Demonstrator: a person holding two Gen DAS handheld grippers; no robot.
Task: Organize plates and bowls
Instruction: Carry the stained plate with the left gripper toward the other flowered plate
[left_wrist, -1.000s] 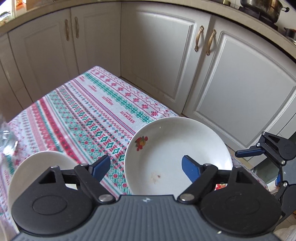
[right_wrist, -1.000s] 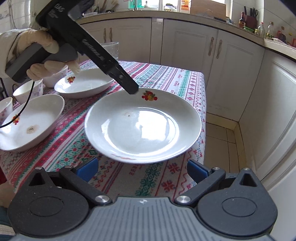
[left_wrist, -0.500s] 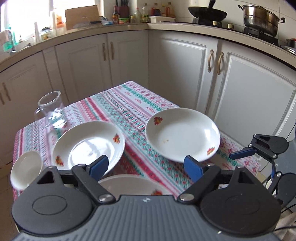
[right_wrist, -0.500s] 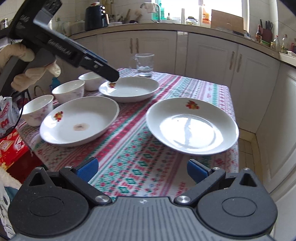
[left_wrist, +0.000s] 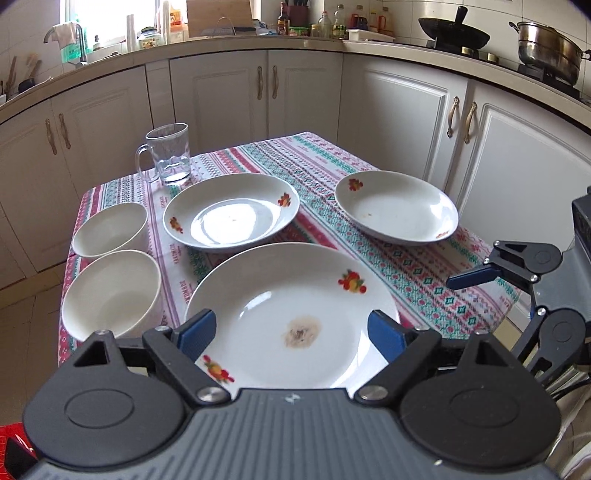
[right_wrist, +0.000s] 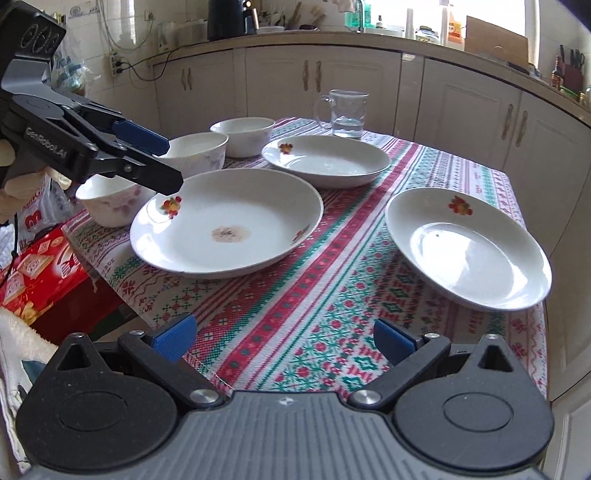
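Observation:
Three white flower-print plates lie on the patterned tablecloth (right_wrist: 332, 295): a stained plate (left_wrist: 295, 317) (right_wrist: 229, 221) nearest me on the left, a far plate (left_wrist: 231, 212) (right_wrist: 325, 160), and a right plate (left_wrist: 397, 206) (right_wrist: 469, 247) near the table's right edge. Three white bowls (right_wrist: 195, 151) stand along the left side. My left gripper (left_wrist: 290, 332) (right_wrist: 162, 162) hovers open above the stained plate's near-left rim, holding nothing. My right gripper (right_wrist: 282, 338) (left_wrist: 476, 277) stands open over the cloth at the front edge, between the stained plate and the right plate.
A glass mug (left_wrist: 168, 153) (right_wrist: 345, 112) with some water stands at the table's far end. White cabinets (left_wrist: 406, 110) close in behind and to the right. A red box (right_wrist: 40, 266) sits below the table's left edge. A gloved hand (right_wrist: 22, 184) holds the left gripper.
My left gripper has left the right plate's rim and swung left over the stained plate. The right gripper has drawn back, so the whole table now shows.

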